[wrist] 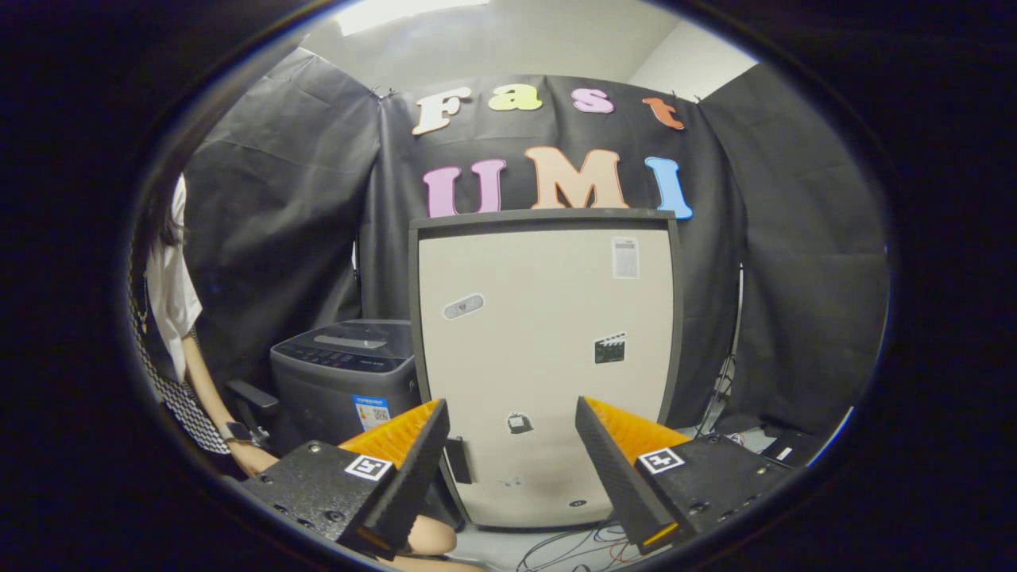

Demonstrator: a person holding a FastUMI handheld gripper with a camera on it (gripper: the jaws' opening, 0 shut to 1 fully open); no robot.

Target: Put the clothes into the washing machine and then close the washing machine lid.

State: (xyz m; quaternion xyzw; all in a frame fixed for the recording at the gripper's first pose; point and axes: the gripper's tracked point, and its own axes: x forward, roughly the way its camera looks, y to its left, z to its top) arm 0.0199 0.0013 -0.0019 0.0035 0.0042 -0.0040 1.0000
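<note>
The gripper (508, 445) is held up off the floor with its two fingers spread wide apart and nothing between them; it has hold of nothing. Just beyond the fingers, and seen through the gap between them, stands a tall pale cabinet (548, 357) with a dark frame, a few small stickers on its front and a dark handle low on its edge beside the left finger. To the left of that cabinet, and partly hidden behind it, sits the washing machine (342, 373), a dark grey top-loader; its lid (349, 342) lies flat and looks closed. Further left, a person (179, 318) in a white top stands near the machine, one arm hanging down with a watch at the wrist. Some cables (572, 548) lie on the floor below the cabinet. No clothes can be made out, so where they lie cannot be told. Judging from this, the task looks barely begun: the lid would have to be opened, the clothes found, picked up and dropped into the drum, and the lid shut again.
</note>
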